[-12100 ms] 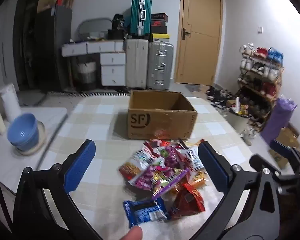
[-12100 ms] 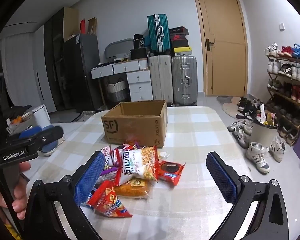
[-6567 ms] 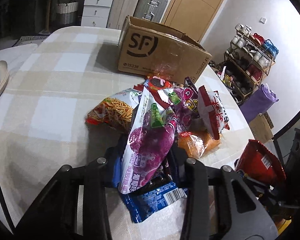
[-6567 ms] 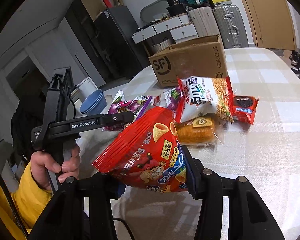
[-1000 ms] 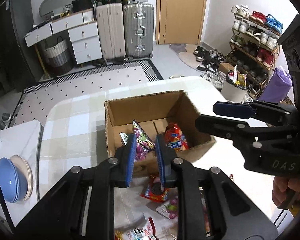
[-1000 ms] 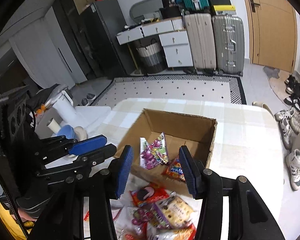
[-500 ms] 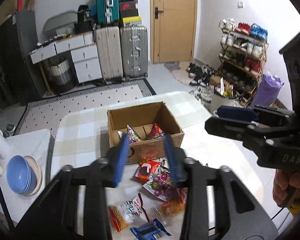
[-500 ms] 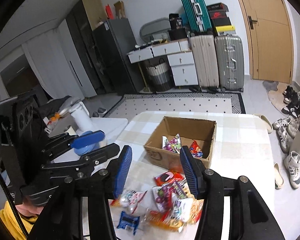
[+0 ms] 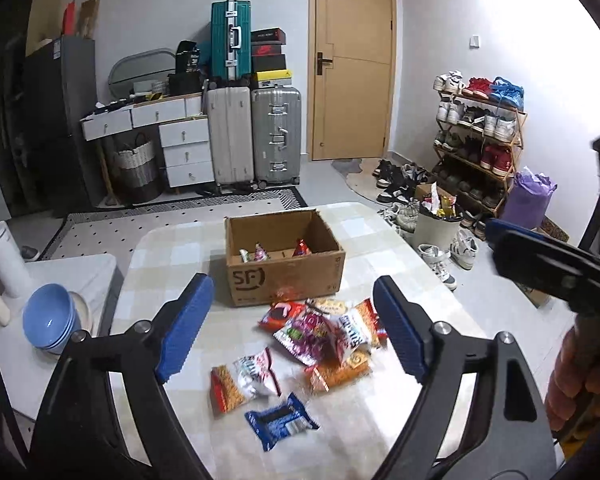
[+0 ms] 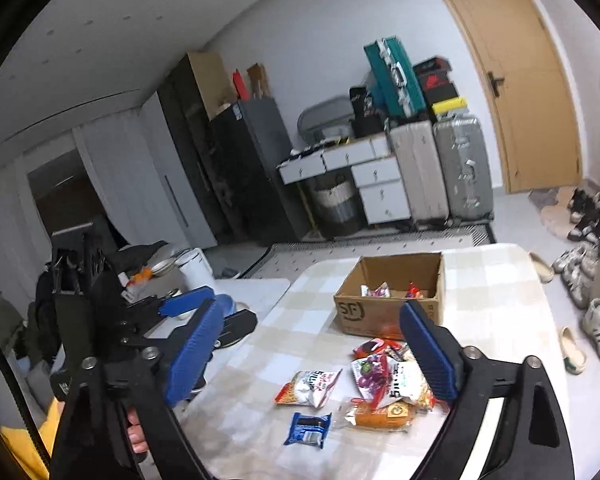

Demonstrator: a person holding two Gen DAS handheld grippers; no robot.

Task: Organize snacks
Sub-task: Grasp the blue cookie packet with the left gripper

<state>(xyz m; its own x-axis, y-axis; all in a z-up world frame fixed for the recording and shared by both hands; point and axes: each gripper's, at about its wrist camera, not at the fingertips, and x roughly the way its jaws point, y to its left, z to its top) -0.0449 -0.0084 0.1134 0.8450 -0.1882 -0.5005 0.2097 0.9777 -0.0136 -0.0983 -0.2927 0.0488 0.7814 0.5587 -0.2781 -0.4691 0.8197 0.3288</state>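
Hidden: the cardboard box [image 9: 284, 258] walls cover most of the packets inside; only a few tops show
Blurred: the snack pile [image 9: 324, 332] print, unreadable in both views
Cut off: right gripper [image 9: 548, 258] in the left view, one arm showing
Left gripper [image 9: 290, 326]: jaws opening, wide apart, nothing between the pads, clear above the table [image 9: 172, 252]
Right gripper [image 10: 318, 354]: jaws opening, wide, empty
Snacks: loose on the checked table just before the box, blue packet [image 9: 282, 420] nearest

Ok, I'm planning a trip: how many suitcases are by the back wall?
3: a teal hard-shell suitcase on top, a beige one and a silver one upright beneath it; others could be hidden.
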